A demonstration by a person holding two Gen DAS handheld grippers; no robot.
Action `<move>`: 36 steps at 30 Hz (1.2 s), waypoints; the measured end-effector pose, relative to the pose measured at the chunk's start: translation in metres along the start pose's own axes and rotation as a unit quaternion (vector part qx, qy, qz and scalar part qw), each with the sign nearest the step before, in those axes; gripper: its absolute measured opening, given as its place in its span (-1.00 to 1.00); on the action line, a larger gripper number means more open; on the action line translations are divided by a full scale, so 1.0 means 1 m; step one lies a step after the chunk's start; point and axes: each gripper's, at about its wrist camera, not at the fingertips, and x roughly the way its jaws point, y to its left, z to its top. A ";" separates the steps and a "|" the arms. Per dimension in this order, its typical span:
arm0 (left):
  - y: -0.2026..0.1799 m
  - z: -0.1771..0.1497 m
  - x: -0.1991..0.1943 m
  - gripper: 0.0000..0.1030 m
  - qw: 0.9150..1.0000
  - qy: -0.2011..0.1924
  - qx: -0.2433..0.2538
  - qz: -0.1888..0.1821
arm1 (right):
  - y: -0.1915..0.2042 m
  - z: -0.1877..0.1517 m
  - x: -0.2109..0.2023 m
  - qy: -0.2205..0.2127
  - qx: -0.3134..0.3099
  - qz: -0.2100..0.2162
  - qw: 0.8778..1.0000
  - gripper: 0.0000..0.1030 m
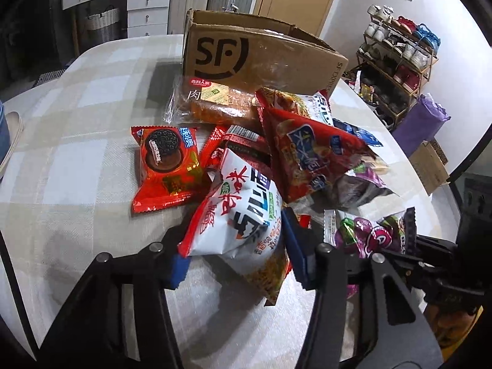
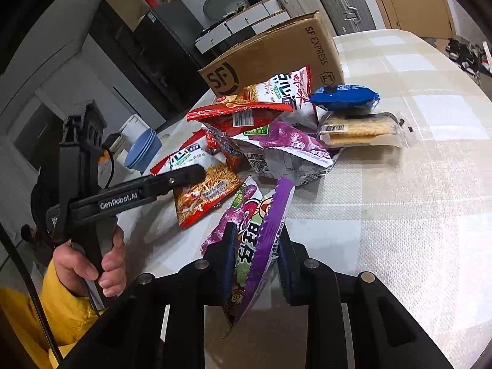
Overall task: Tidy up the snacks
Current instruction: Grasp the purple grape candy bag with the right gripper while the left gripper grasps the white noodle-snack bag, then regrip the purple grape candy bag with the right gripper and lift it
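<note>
Left wrist view: the left gripper (image 1: pixel 235 246) has its blue pads against the sides of a white noodle bag (image 1: pixel 243 215) at 6 o'clock in the pile, so it looks clamped on it. An Oreo pack (image 1: pixel 164 166) lies at 9 o'clock of the bag, and the box (image 1: pixel 261 58), printed "SF", stands at 12. The puffy bag could slide out of the pads, or drag the red chip bag (image 1: pixel 310 156) resting on it off the heap.

Right wrist view: the right gripper (image 2: pixel 256 261) is clamped on a purple bag (image 2: pixel 261 230), edge-on and low. Held this thin, it may twist free. The box (image 2: pixel 276 58) reads "SF EXPRESS"; the left gripper (image 2: pixel 187 175) at 9 o'clock reads "GenRobot.AI".
</note>
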 end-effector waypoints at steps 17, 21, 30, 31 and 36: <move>0.019 -0.025 -0.052 -0.30 0.999 -0.009 -0.017 -0.036 | 0.012 0.002 -0.028 -0.037 0.016 -0.001 0.999 -0.52; 0.026 -0.028 -0.061 -0.32 0.999 -0.015 -0.025 -0.034 | 0.016 0.005 -0.032 -0.044 0.015 0.000 0.999 -0.52; 0.039 -0.033 -0.060 -0.33 0.998 -0.012 -0.048 -0.047 | 0.022 0.004 -0.027 -0.038 0.009 -0.004 0.999 -0.52; 0.040 -0.033 -0.060 -0.33 0.997 -0.011 -0.049 -0.050 | 0.022 0.005 -0.027 -0.039 0.009 -0.004 0.999 -0.52; 0.038 -0.032 -0.062 -0.42 0.997 -0.013 -0.044 -0.059 | 0.025 0.008 -0.033 -0.050 0.005 -0.001 0.999 -0.52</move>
